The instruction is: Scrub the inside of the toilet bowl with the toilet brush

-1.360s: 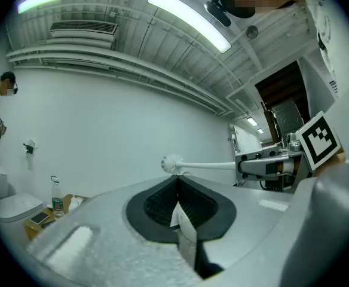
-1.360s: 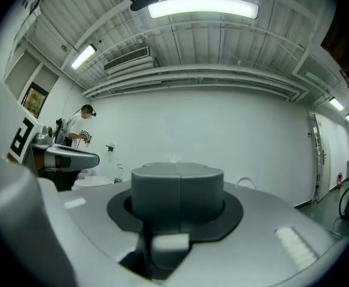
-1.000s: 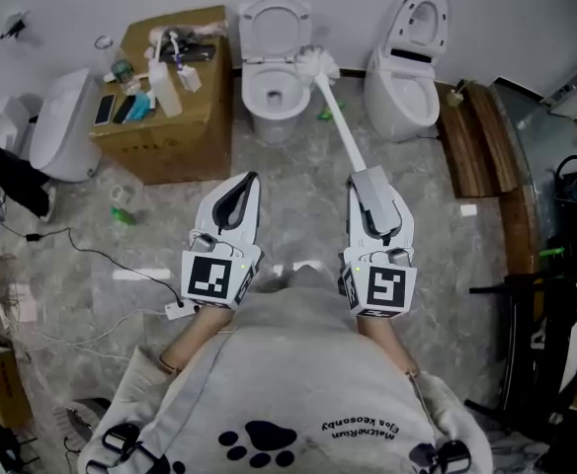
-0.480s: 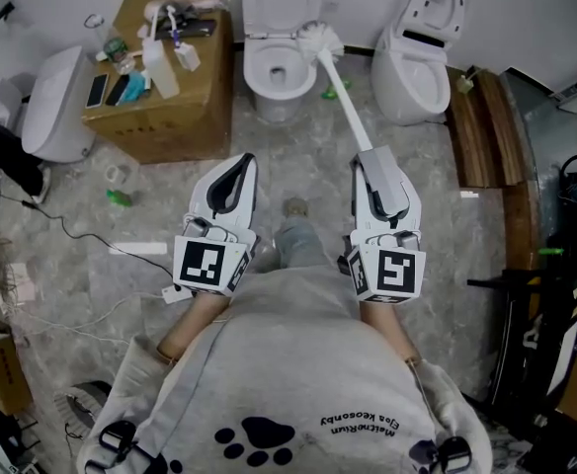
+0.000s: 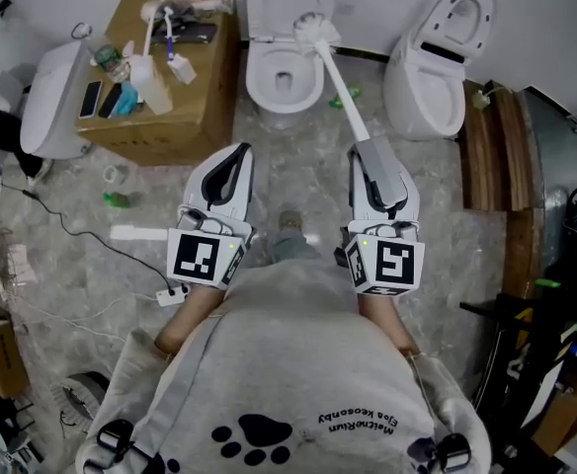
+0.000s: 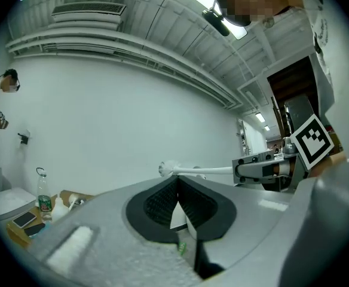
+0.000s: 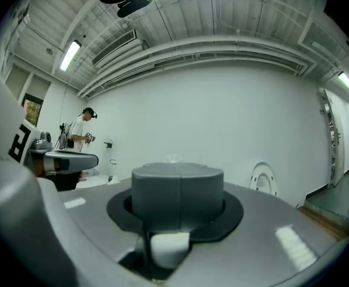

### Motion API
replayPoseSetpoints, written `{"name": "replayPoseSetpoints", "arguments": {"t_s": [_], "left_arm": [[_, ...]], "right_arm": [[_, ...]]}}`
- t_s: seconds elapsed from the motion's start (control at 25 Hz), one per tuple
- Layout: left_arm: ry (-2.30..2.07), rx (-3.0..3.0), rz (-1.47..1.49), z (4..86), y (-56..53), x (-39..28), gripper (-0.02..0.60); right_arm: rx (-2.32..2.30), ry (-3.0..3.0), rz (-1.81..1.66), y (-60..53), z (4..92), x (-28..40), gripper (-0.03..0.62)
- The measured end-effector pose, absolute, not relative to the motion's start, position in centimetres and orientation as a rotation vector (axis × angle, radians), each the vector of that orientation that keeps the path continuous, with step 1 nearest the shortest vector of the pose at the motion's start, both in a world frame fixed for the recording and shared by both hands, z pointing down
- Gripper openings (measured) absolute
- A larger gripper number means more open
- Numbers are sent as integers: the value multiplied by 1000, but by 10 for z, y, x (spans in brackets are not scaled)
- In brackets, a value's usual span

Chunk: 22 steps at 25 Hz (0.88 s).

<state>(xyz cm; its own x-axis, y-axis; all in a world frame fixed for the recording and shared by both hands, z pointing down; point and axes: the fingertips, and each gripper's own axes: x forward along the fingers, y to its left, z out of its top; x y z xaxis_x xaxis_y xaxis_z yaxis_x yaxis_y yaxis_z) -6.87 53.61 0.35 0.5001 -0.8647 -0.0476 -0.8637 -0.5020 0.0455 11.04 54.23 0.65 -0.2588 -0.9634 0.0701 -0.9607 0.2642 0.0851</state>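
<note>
A white toilet (image 5: 285,62) with its lid up stands against the far wall. The white toilet brush (image 5: 314,31) hovers with its bristle head over the bowl's right rear rim. Its long handle (image 5: 343,92) slants back to my right gripper (image 5: 360,152), which is shut on the handle's end (image 7: 170,247). My left gripper (image 5: 240,150) is shut and holds nothing, level with the right one and to the left of it. In the left gripper view the toilet brush (image 6: 166,170) and the right gripper (image 6: 264,169) show beyond the closed jaws (image 6: 177,203).
A cardboard box (image 5: 185,102) with bottles and phones on top stands left of the toilet. A second toilet (image 5: 445,57) is to the right, wooden planks (image 5: 488,146) beyond it. A white fixture (image 5: 49,102), a cable and a power strip (image 5: 170,293) lie left.
The person has stepped toward the toilet, so both grippers are nearer to it. The brush head has shifted from beside the bowl's right rim to over its right rear rim.
</note>
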Motion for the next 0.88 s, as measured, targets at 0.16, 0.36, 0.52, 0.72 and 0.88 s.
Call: {"name": "replayPoseSetpoints", "arguments": {"t_s": [0.16, 0.36, 0.52, 0.72, 0.88], "left_arm": [[-1602, 2687, -101, -2, 486, -52, 3], [-1658, 2662, -73, 0, 439, -34, 4], [-1680, 2637, -55, 6, 416, -30, 3], [-1708, 2604, -27, 11, 404, -29, 3], [-1722, 2603, -18, 11, 397, -29, 4]], "right_arm": [[1791, -2444, -27, 486, 5, 126, 150], [1731, -2493, -16, 430, 10, 141, 150], [1695, -2516, 17, 399, 21, 143, 150], [1653, -2549, 43, 383, 28, 144, 150], [1648, -2559, 47, 378, 29, 147, 150]]}}
